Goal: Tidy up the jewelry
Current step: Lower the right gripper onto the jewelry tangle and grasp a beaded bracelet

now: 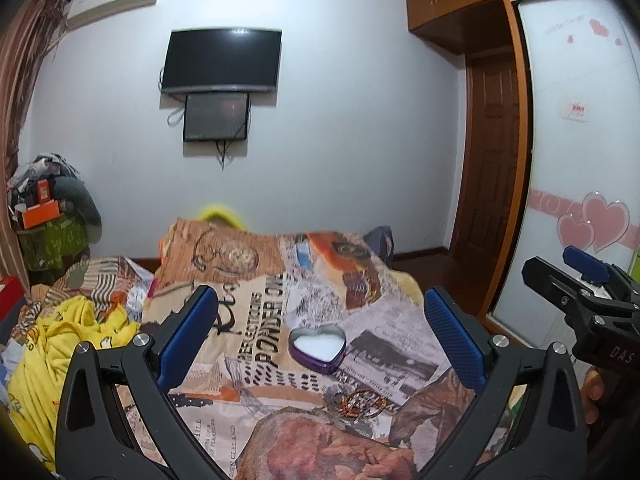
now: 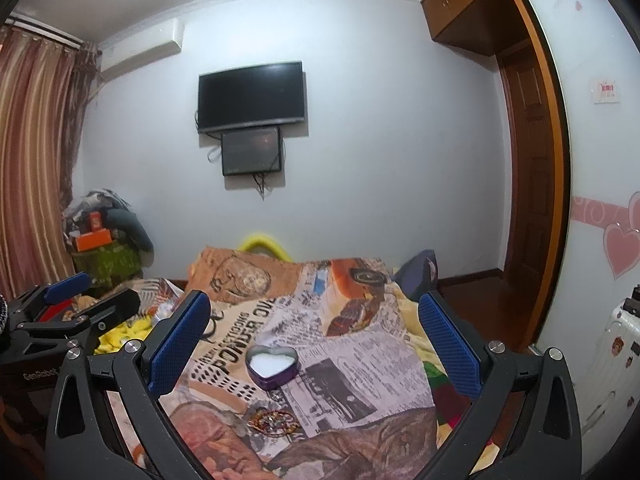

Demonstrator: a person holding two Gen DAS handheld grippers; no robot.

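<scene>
On the bed, a yellow garment (image 1: 76,332) lies crumpled at the left edge of the newspaper-print blanket (image 1: 256,320). The left gripper (image 1: 320,344) hangs above the blanket with its jaws wide and nothing between them. Between its fingers sits the heart-shaped purple tin (image 1: 317,348), open, with a white lining. The jewelry (image 1: 360,402), a small tangle of coppery pieces, lies on the blanket just in front of the tin. The right gripper (image 2: 316,344) is likewise spread wide and empty.
</scene>
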